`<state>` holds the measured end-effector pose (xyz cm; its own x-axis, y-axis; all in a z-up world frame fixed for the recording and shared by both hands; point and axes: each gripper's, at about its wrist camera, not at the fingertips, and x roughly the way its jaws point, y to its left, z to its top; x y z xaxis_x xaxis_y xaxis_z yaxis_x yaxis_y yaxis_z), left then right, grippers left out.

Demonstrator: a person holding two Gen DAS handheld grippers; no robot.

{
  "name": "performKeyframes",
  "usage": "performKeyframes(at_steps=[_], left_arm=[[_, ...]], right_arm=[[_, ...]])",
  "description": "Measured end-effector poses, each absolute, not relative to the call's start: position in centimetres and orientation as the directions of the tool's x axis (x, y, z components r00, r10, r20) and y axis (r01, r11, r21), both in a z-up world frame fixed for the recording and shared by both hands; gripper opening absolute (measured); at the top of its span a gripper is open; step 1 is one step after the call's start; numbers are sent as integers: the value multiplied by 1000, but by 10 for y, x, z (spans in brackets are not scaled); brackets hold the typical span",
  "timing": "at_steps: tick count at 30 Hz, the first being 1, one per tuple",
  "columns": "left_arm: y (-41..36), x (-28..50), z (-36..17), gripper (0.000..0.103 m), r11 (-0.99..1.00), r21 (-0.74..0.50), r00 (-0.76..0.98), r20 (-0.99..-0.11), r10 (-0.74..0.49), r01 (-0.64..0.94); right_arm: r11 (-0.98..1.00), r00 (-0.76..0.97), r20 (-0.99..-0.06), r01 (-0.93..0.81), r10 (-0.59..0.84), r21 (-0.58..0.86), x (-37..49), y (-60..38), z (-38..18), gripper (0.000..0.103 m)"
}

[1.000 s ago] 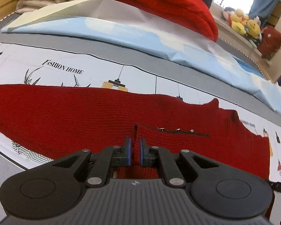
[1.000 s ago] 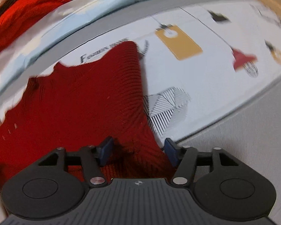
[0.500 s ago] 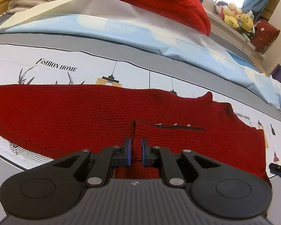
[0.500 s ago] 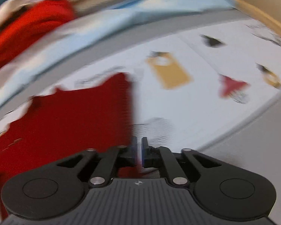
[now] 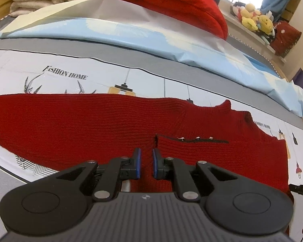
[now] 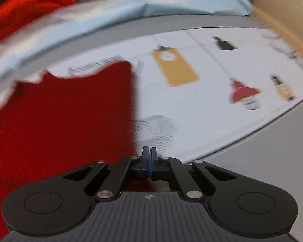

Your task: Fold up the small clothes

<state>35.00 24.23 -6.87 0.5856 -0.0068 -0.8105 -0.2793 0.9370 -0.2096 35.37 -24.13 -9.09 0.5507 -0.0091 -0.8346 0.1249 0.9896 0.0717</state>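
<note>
Sweater (image 5: 115,125), one, red, flat under my left gripper (image 5: 145,165), narrowly parted; right gripper (image 6: 149,161) closed at its edge, grasp unclear

Your left gripper (image 5: 145,165) was black plastic: a grey ribbed housing bearing a small round emblem, two big round discs beside that housing, and angled link arms pinned with silver screws. Its fingers (image 5: 137,163) wore blue pads. Your right gripper (image 6: 149,162) was built alike, with the same ribbed housing, discs, silver screws and blue-lined fingers (image 6: 145,157).
</note>
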Motion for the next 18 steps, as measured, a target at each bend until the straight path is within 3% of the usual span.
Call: performKeyframes(at_steps=[2, 5, 7, 10, 12, 18], left_arm=[[247, 349, -68, 16, 933, -212, 586, -810, -2, -290], [255, 347, -68, 21, 928, -209, 583, -813, 11, -309], [259, 345, -70, 21, 924, -207, 578, -816, 18, -321], [266, 343, -71, 21, 918, -210, 572, -820, 23, -338], [269, 341, -71, 24, 916, -204, 570, -821, 33, -346], [276, 341, -74, 28, 916, -172, 559, -827, 66, -362]], right_arm=[[974, 546, -836, 154, 56, 165, 352, -250, -90, 0], [970, 647, -756, 111, 94, 215, 344, -243, -67, 7], [965, 686, -706, 21, 177, 263, 343, -234, -59, 27], [958, 583, -779, 2, 232, 286, 351, -224, -81, 29], [970, 521, -833, 45, 183, 240, 353, -225, -99, 22], [971, 599, -782, 30, 174, 239, 342, -211, -61, 33]])
